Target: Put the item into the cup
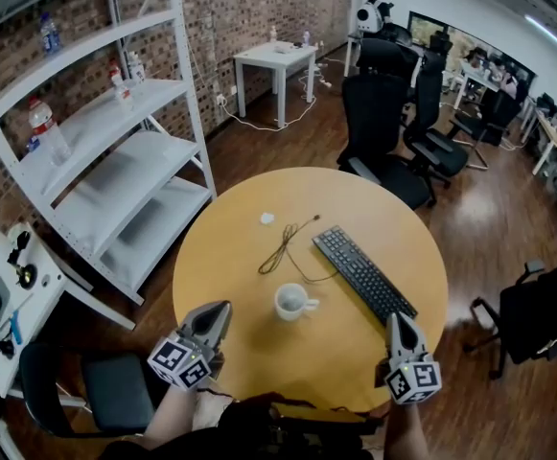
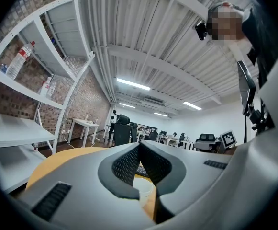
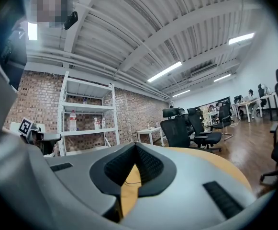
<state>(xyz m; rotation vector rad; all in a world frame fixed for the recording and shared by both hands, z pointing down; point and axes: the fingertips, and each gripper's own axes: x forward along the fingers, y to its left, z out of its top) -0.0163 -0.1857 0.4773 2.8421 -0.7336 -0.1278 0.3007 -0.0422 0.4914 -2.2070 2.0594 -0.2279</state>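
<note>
At the lower left of the head view, the left gripper (image 1: 222, 308) hung over the round table's (image 1: 230, 257) near edge, jaws pressed together on nothing. A small white item (image 1: 266, 218), too tiny to identify, lay above centre beside a dark cable (image 1: 283, 247). The white cup (image 1: 292, 302) stood upright mid-frame, well apart from it. Right of the cup lay a keyboard (image 1: 364, 272). At the lower right, the right gripper (image 1: 396, 317) was likewise closed and empty.

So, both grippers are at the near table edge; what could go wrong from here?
The small white item lies beyond the cup, so a reach over may knock the cup. The black cable runs near the item and could snag. The left gripper and right gripper are both shut, so the item could get pushed rather than gripped.
</note>
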